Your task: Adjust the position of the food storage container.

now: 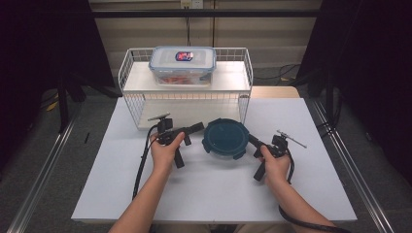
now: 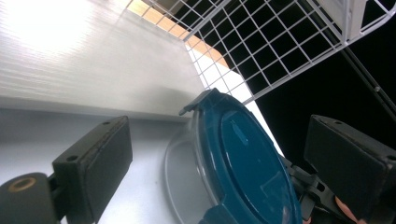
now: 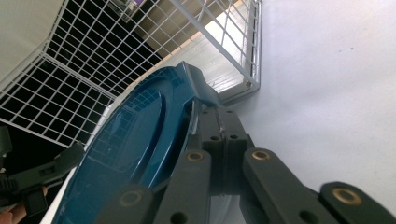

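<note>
Surface: white table (image 1: 214,189) with dark curtains at both sides and a pale wall behind.
Rack: a white wire shelf (image 1: 186,82) stood at the far part of the table, with a lower board under it.
Box on rack: a clear rectangular box (image 1: 182,64) with a lid and clips sat on the top shelf; something red was inside, I could not tell what.
Round container: a container with a dark teal lid (image 1: 225,138) rested on the table just in front of the rack, between the two grippers.
Lid details: in the left gripper view the lid (image 2: 243,158) had a clip tab sticking up at the edge, over a clear bowl part.
Left gripper: the left gripper (image 1: 197,128) was at the left side of the container, its jaws stood wide apart and did not press on anything.
Right gripper: the right gripper (image 1: 252,141) was at the right rim of the container; in its own view the jaws (image 3: 223,135) were shut together against the lid edge, perhaps pinching a side clip, but the contact was hidden.
Hands: both hands were low on the table, well apart from each other.
</note>
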